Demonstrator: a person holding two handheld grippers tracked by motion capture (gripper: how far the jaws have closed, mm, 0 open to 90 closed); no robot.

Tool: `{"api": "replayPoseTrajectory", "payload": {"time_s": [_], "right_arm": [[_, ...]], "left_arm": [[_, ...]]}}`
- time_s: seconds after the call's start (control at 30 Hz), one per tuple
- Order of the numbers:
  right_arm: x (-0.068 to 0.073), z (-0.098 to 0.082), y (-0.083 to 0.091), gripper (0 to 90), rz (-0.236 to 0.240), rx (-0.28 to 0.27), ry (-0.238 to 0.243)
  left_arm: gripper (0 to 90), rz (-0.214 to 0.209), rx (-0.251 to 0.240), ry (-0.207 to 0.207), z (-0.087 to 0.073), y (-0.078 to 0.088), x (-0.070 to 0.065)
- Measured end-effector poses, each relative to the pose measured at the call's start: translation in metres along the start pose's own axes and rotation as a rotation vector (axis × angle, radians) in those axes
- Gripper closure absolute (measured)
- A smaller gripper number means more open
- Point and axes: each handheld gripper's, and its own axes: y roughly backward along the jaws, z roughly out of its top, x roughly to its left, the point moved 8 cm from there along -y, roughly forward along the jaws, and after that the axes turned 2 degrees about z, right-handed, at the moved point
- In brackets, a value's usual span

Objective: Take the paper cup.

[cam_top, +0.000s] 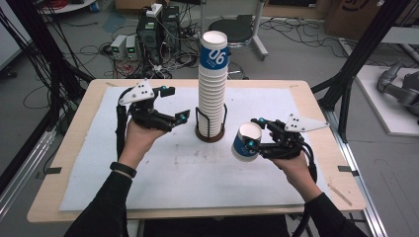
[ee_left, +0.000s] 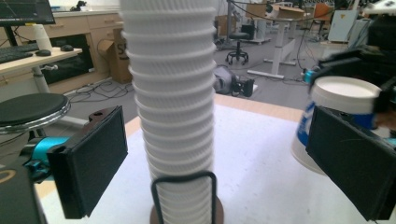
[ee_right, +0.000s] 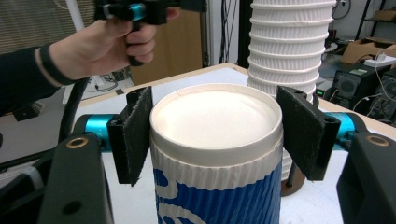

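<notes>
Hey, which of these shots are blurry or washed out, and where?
High view: soft overall, evenly lit, no harsh glare. Left gripper view: the cup stack is sharp, while the single cup at the right edge is smeared. Right gripper view: the held cup's pale bottom looks slightly overexposed; the person's hand behind is soft.

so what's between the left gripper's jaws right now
The stack of cups in its wire holder stands between them, untouched, in the left gripper view.

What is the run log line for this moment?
right hand-held gripper: shut on cup | left hand-held gripper: open, near cup stack
</notes>
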Motion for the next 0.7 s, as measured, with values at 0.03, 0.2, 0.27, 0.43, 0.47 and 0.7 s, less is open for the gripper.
{"api": "replayPoseTrajectory", "payload": {"time_s": [0.03, 0.2, 0.27, 0.43, 0.47, 0.7], "right_arm": [[0.000, -0.001, -0.001, 31.6, 0.001, 0.002, -0.004], [-0.001, -0.003, -0.003, 31.6, 0.000, 0.010, -0.006], [0.000, -0.004, -0.003, 31.6, 0.001, 0.011, -0.005], [0.001, -0.005, -0.004, 31.6, 0.001, 0.012, 0.002], [0.001, -0.005, -0.004, 31.6, 0.000, 0.009, 0.000], [-0.004, -0.012, -0.005, 31.6, -0.008, 0.013, -0.014]], "left_arm": [[5.4, -0.003, -0.002, -0.002, -0.005, 0.004, -0.007], [5.4, -0.016, 0.001, 0.005, -0.018, 0.010, -0.021], [5.4, -0.018, 0.000, 0.006, -0.026, 0.013, -0.026], [5.4, -0.008, 0.017, 0.013, -0.052, 0.022, -0.035], [5.4, 0.000, 0.021, 0.016, -0.055, 0.023, -0.036], [5.4, -0.001, 0.032, 0.019, -0.071, 0.034, -0.048]]}}
